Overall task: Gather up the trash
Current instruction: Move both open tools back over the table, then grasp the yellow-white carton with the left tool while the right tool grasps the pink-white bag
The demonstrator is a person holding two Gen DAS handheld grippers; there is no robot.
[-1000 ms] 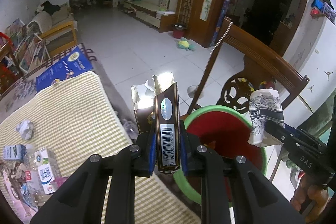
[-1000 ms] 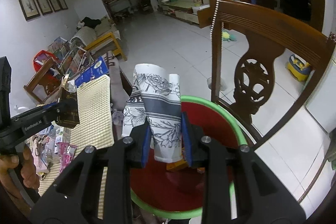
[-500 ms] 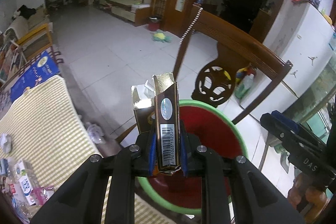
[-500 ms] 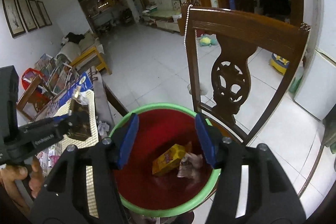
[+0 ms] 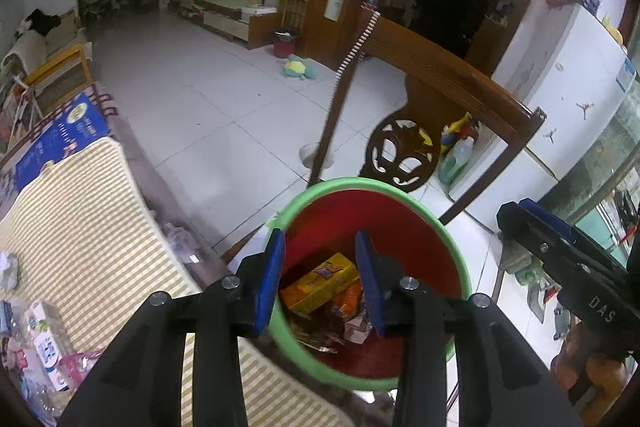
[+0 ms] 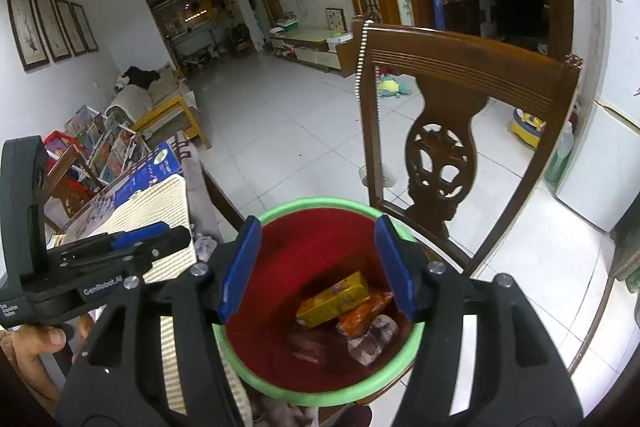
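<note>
A red bin with a green rim (image 5: 450,235) (image 6: 320,205) stands on a wooden chair beside the table. Inside it lie a yellow box (image 5: 320,285) (image 6: 334,301), an orange wrapper (image 6: 364,313), a crumpled patterned paper cup (image 6: 374,341) and dark trash. My left gripper (image 5: 320,281) is open and empty above the bin's near rim. My right gripper (image 6: 316,267) is open and empty over the bin's mouth. The left gripper also shows in the right wrist view (image 6: 120,247), and the right gripper in the left wrist view (image 5: 560,247).
The carved wooden chair back (image 6: 444,131) rises behind the bin. A yellow striped mat (image 5: 80,227) covers the table on the left, with milk cartons and wrappers (image 5: 44,339) at its near left and a blue book (image 5: 56,139) at its far end.
The left gripper opened and the dark barcode carton it held is gone from its fingers. The right gripper let go of the patterned cup earlier and stays open. Both moved over the bin.
</note>
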